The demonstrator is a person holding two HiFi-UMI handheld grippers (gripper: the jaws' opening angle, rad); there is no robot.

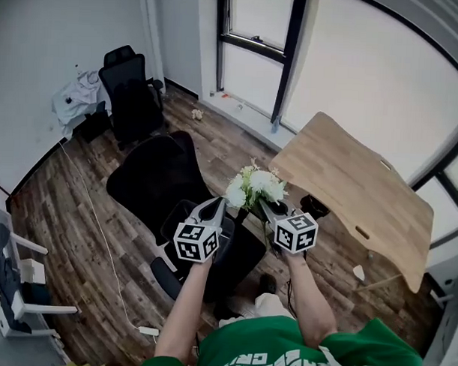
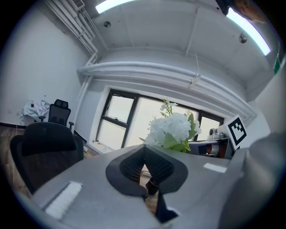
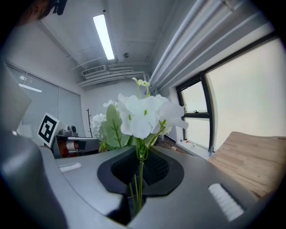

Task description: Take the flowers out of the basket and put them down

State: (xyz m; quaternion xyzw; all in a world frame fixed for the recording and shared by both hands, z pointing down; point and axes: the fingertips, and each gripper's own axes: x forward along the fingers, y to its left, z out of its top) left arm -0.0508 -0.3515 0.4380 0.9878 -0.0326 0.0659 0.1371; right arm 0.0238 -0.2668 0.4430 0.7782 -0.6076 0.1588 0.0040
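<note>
1. You are holding the flowers (image 3: 143,112) up in the air with the right gripper (image 3: 142,154). Its jaws are pinching the thin green stems (image 3: 139,183) just under the blooms.
2. The left gripper (image 2: 144,150) is hovering just beside the bunch, its jaws meeting at the tips and gripping nothing that I can make out. A small dark thing is showing through the gap lower down, and I cannot tell what it is.
3. The bunch is hanging above a black chair (image 1: 150,179), near the corner of the pale wooden table (image 1: 364,191). No view is showing a basket clearly.
4. The bunch is probably weighing very little, with soft, ruffled white petals, broad matte leaves and wiry stems. Expect the heads to be wobbling and the slim stems to be twisting between the ribbed pads.
5. You are gripping in the right place: the stems, not the petals, which would likely be crushing easily.
</note>
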